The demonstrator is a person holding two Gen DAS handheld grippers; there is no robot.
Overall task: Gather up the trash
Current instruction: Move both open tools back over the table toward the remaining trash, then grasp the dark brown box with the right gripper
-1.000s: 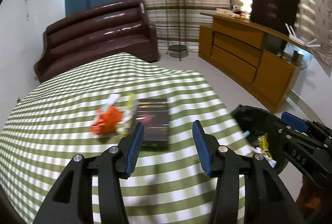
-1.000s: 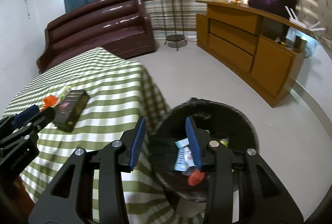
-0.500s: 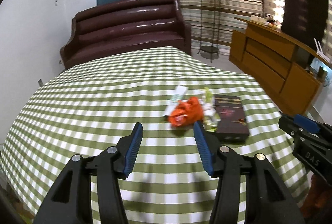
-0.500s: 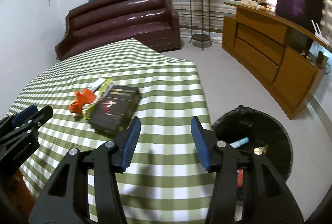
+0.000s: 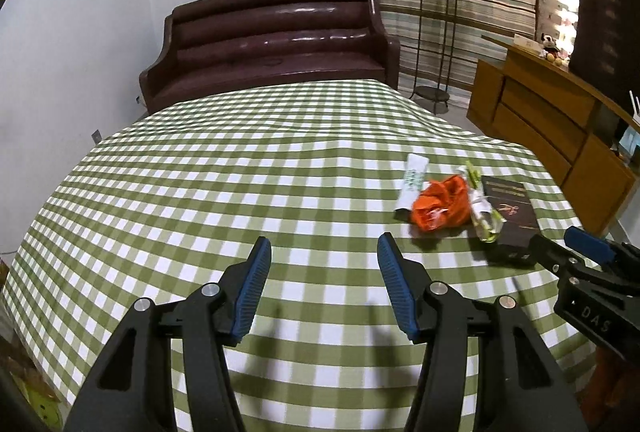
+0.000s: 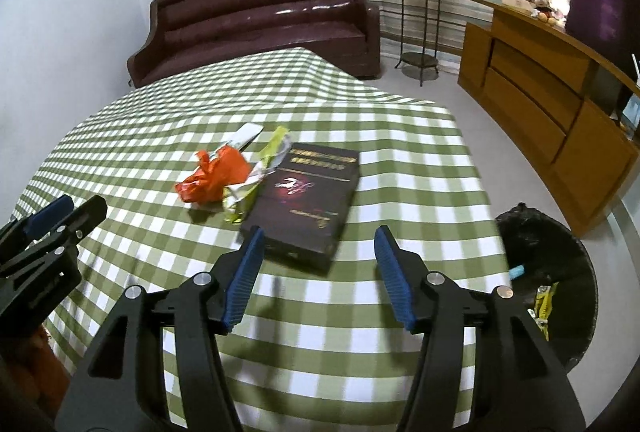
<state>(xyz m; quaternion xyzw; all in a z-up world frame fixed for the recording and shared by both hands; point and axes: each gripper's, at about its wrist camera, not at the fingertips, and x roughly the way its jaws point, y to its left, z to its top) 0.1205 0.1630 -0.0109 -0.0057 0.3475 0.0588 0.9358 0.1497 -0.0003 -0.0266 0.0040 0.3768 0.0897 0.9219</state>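
A crumpled orange wrapper (image 5: 440, 203) (image 6: 214, 177) lies on the green checked table (image 5: 240, 171) (image 6: 360, 135). A white wrapper (image 5: 414, 177) (image 6: 244, 135) lies behind it, and a yellow-green wrapper (image 5: 482, 209) (image 6: 256, 175) lies between it and a dark book (image 5: 510, 211) (image 6: 310, 199). My left gripper (image 5: 324, 284) is open and empty above bare cloth, left of the trash. My right gripper (image 6: 318, 280) is open and empty, just in front of the book. A black-lined bin (image 6: 556, 272) with trash inside stands on the floor at the right.
A brown sofa (image 5: 272, 35) stands beyond the table. A wooden sideboard (image 6: 560, 103) runs along the right wall, and a plant stand (image 5: 438, 31) stands by the striped curtain. The right gripper's side shows in the left wrist view (image 5: 592, 280).
Both grippers have swung left, away from the bin and over the table. The bin has left the left wrist view. Both jaws have stayed open.
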